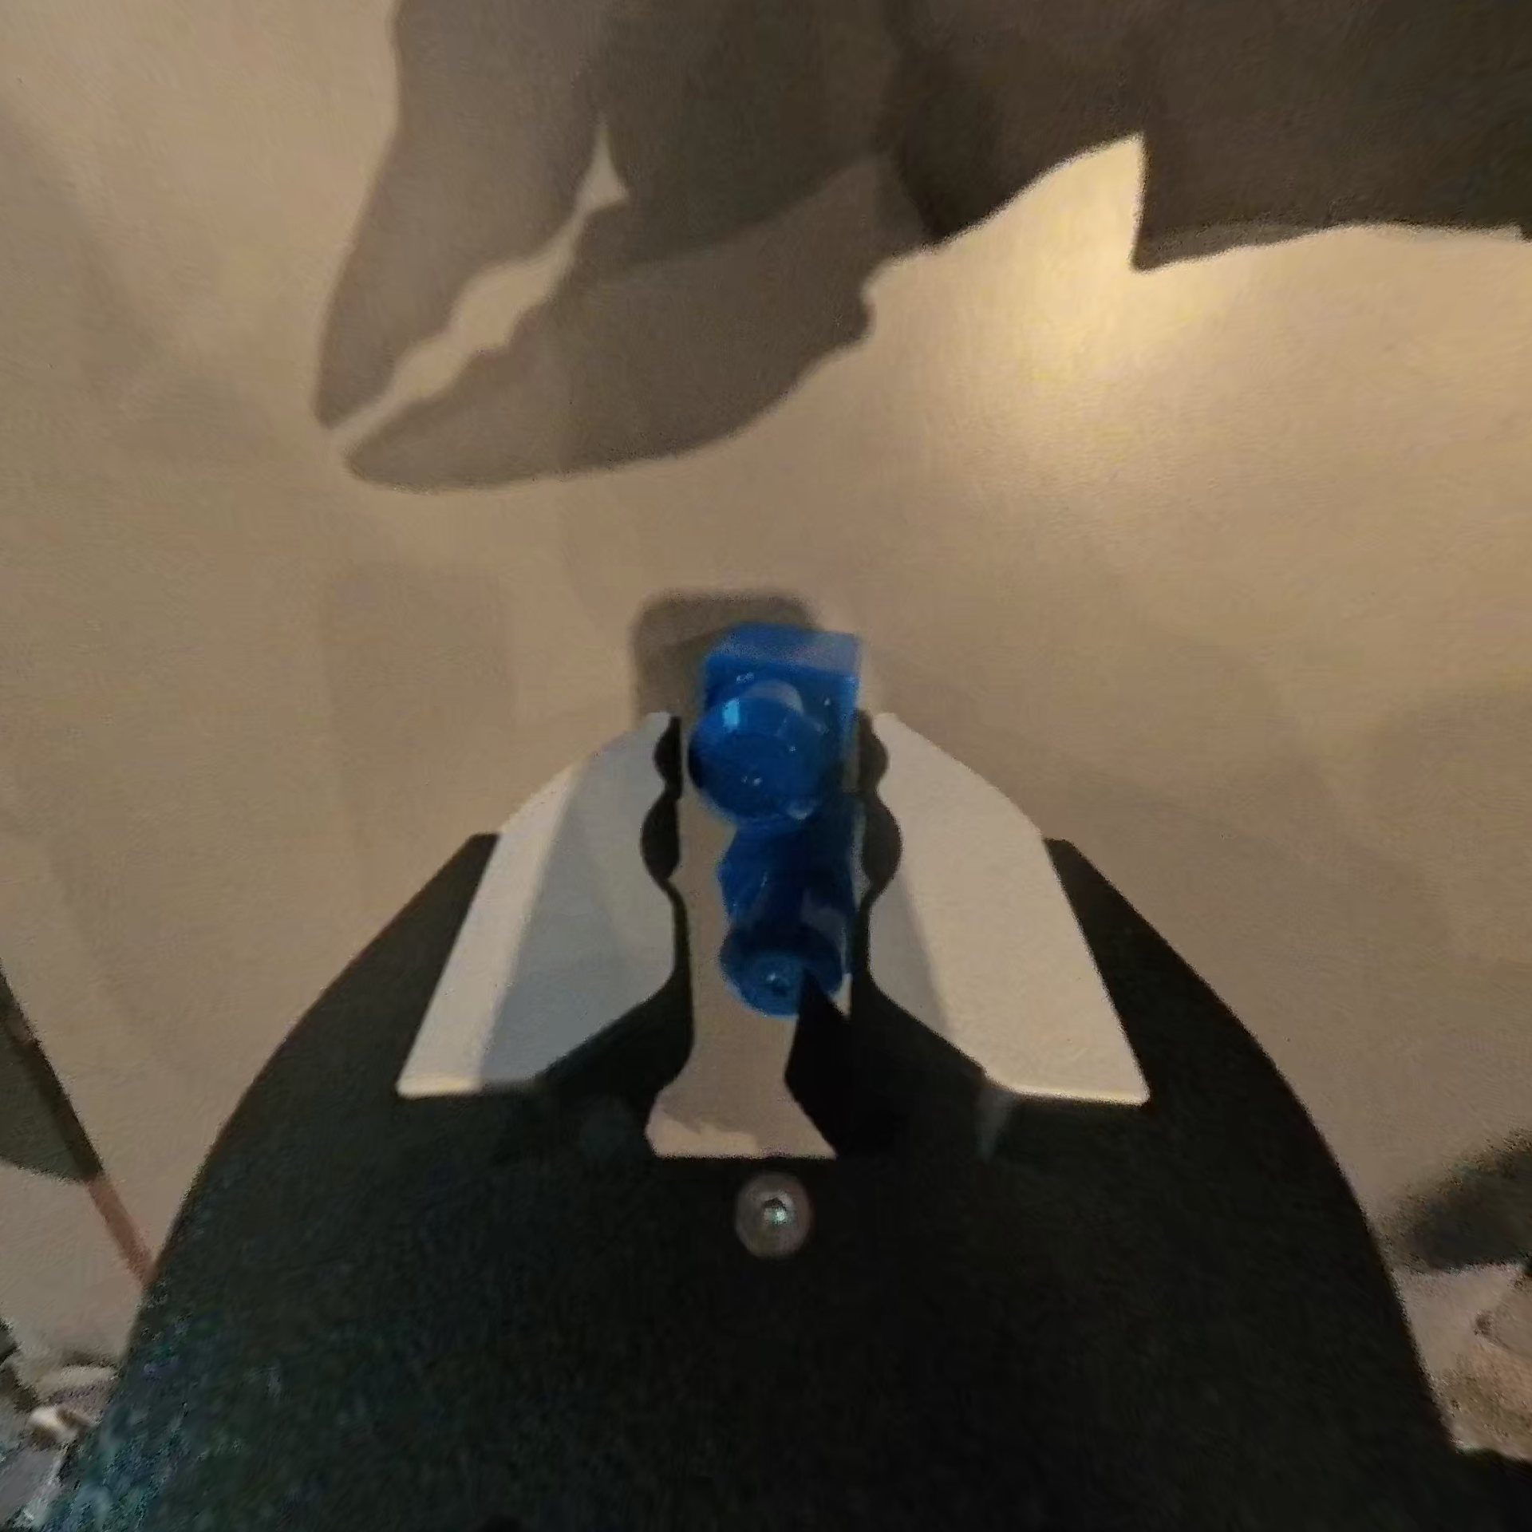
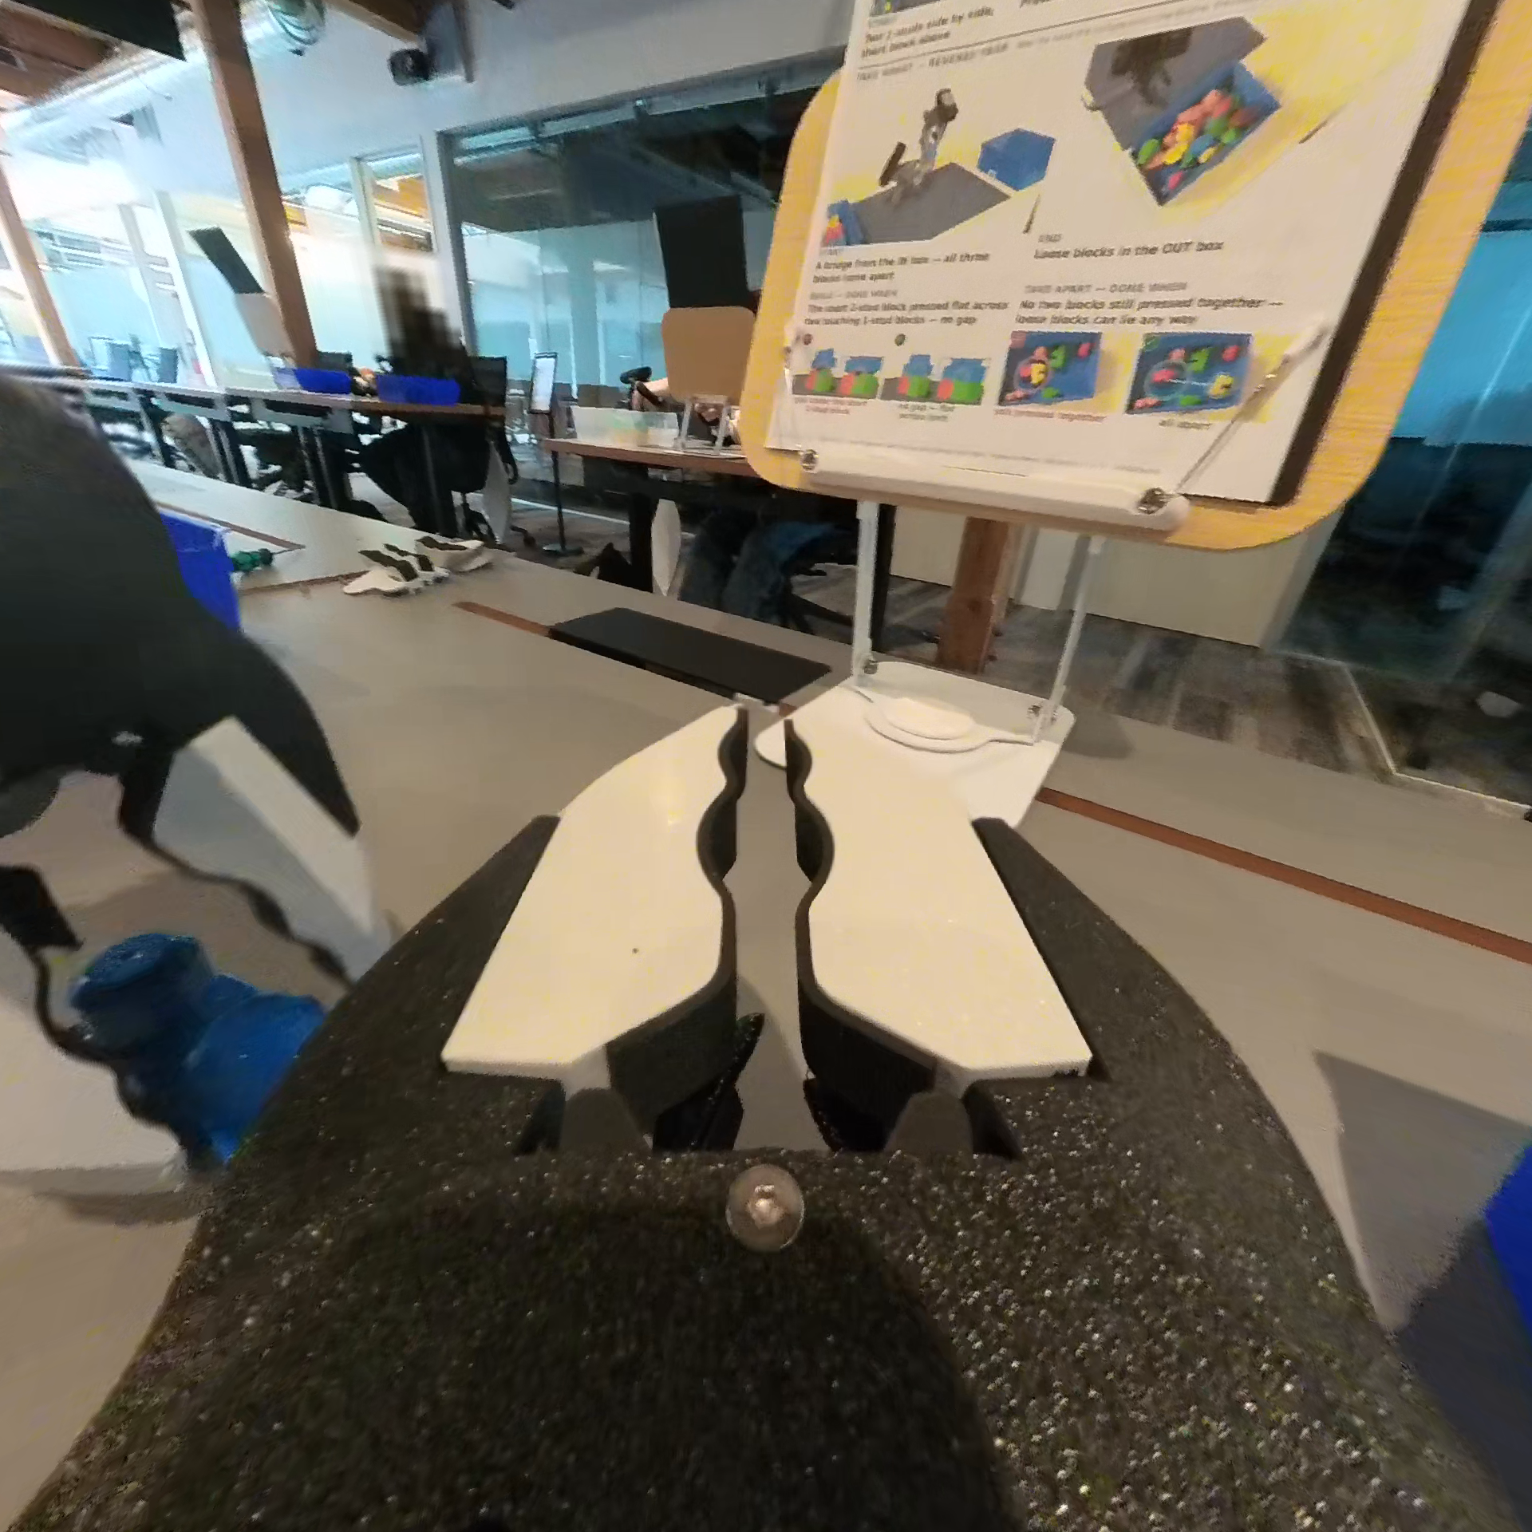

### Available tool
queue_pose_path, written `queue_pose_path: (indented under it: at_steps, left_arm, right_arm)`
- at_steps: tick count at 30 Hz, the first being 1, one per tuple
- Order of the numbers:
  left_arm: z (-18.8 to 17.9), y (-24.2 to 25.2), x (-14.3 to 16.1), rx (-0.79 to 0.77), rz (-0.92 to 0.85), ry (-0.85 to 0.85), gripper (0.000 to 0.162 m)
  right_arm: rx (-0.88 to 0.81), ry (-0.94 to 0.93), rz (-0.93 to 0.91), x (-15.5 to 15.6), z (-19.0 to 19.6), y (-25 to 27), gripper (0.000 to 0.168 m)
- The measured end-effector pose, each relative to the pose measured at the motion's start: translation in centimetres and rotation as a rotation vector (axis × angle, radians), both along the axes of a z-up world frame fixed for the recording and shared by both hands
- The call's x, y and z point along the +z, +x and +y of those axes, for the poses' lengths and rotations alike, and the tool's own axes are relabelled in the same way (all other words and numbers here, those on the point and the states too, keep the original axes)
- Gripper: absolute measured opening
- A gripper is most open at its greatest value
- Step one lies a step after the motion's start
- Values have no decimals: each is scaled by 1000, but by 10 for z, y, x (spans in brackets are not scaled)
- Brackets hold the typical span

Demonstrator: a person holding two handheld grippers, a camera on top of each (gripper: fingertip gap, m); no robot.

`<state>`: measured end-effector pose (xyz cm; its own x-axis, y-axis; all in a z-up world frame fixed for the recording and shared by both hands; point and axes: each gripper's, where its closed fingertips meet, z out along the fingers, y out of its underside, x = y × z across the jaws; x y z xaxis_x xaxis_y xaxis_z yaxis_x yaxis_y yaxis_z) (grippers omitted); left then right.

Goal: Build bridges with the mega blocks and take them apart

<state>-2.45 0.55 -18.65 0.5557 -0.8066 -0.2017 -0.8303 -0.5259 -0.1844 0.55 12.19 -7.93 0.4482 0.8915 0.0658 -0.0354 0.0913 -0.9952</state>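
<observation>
Blue plastic: glossy mega block [image 1: 775,796], round studs facing the camera, centre of the left wrist view; seen again at lower left of the right wrist view [image 2: 178,1024].
Left gripper [image 1: 771,746]: clenched on the block, wavy black pads pressed to both its sides; white smooth fingers [image 1: 572,895], grainy black body.
Surface below: matte beige table [image 1: 1161,497], crossed by a soft grey gripper-shaped shadow at the top of the frame.
Right gripper [image 2: 761,729]: nothing between its fingers, only a narrow gap between the scalloped pads (nearly closed).
Left gripper in the right wrist view [image 2: 191,937]: blurred, far left, holding the block just above the grey tabletop [image 2: 464,746].
Upper right: rounded wooden board [image 2: 1102,273] with a printed sheet, on a white stand.
Centre: flat black mat [image 2: 696,655] on the table.
</observation>
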Motion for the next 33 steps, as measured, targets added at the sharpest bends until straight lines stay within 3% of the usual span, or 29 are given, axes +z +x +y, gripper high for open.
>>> queue_pose_path:
  at_steps: [1,7,12,22,26,33]
  left_arm:
    - [2,-3,6,13,-4,45,47]
    - [-7,-25,59,124,-326,358,72]
    - [-26,-55,39,177,-540,395,85]
    - [-23,-36,18,124,-669,440,82]
    - [-21,-38,-5,130,-572,409,82]
    - [-19,-34,-15,150,-651,367,79]
  right_arm:
    - [20,-5,2,0,-3,-2,8]
    - [310,-89,12,-5,-37,-15,7]
    - [647,-169,-176,-35,-95,-23,42]
    - [719,-98,-528,-94,-119,-27,72]
    - [719,-95,-560,-100,-121,-28,67]
    - [716,-79,-644,-111,-123,-30,49]
